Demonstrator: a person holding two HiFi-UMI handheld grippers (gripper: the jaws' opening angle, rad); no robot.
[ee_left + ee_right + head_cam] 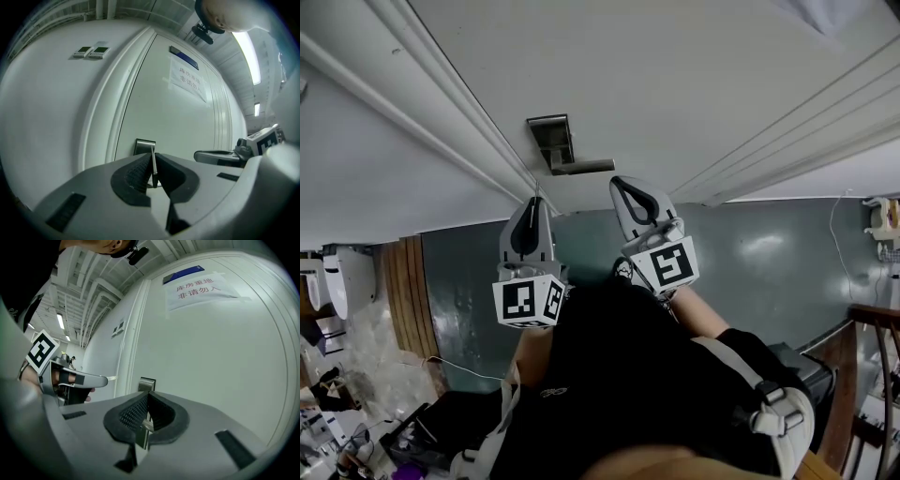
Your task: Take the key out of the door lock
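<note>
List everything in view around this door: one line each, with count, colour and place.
door: one, white, straight ahead
lock plate: one, dark metal, on the door
door handle: one, metal lever, on the lock plate
key: one, silvery, edge-on between the left tongs' pads
paper notice: one, white with red print, high on the door
blue sign: one, above the notice
switch plates: two, pale, on the wall beside the frame
floor: grey-green, below the door
left tongs: grey, shut on the key
right tongs: grey, shut, holding nothing
</note>
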